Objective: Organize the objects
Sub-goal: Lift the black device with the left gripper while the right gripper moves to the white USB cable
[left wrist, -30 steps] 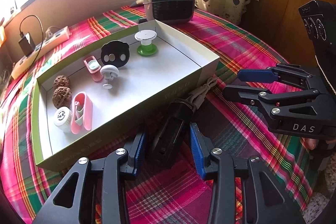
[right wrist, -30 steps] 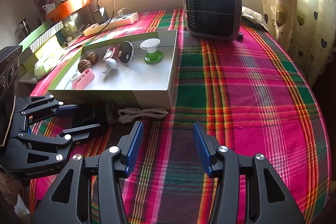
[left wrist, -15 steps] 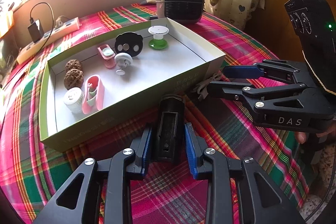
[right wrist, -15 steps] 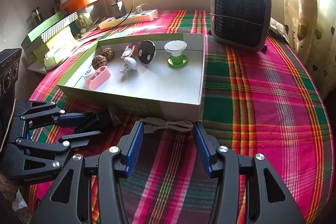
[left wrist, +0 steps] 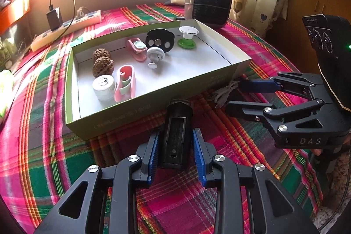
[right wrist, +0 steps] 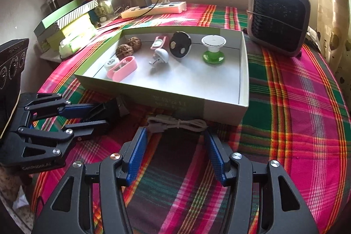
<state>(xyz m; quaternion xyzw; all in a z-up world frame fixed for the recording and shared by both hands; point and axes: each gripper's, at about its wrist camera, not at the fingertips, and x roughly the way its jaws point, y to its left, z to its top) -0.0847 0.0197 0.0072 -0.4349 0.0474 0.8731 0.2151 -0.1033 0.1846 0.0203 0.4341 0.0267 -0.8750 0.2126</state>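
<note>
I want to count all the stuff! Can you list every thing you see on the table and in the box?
box: one, green outside, white inside, mid-table
walnuts: two, brown, in box
pink holders: two, in box
white jar: one, in box
black disc: one, in box
green-and-white stand: one, in box
white spinner: one, in box
white cable: one, before box
heater: one, grey, behind box
power strip: one, cream, far edge
black device: one, before box
left gripper: shut on black device
right gripper: jaws opening, nothing held

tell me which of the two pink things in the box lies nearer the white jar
The larger pink case, at the box's near-left end: it lies right beside the white jar. The smaller pink one sits farther back, next to the black disc.
</note>
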